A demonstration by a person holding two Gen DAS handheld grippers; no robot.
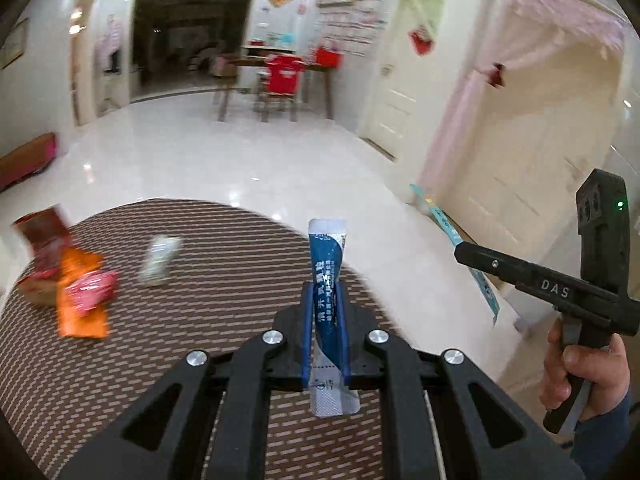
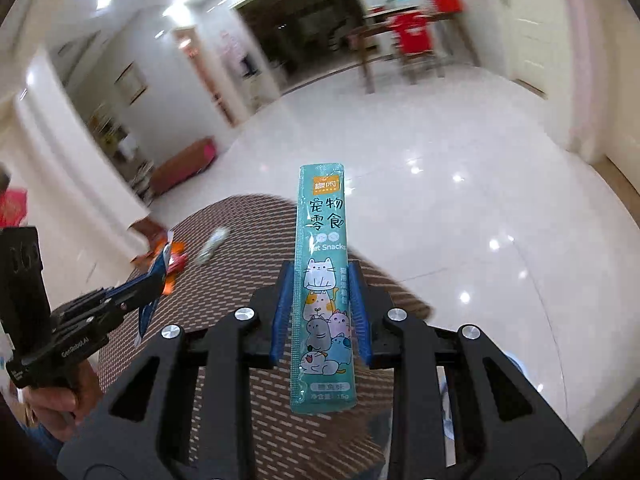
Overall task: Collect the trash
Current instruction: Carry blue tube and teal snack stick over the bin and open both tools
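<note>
Left wrist view: my left claw [image 1: 325, 328] is clamped on the dark blue sachet [image 1: 327, 280], blue pads pinching it mid-length, top sticking up past the tips, bottom tab hanging below. It's lifted off the counter [image 1: 180, 360]. Remaining trash sits on the counter, left of the sachet: red wrappers [image 1: 44, 248], an orange wrapper [image 1: 82, 300], a small white packet [image 1: 160, 260]. My right claw shows at the right of the sachet, with its teal stick edge-on. No bin visible.

Step, as I judge it: carry both pieces to the drop point. Keep squeeze constant; thin film slips easily, so avoid fast swings.

Right wrist view: my right claw [image 2: 322, 304] is closed down onto the teal pet-snack stick [image 2: 322, 292], gripping it by the edges around its middle, stick upright, held over the counter edge. Edge grip looks marginal, so move level. Left claw is at the far left of the stick with the blue sachet.
</note>
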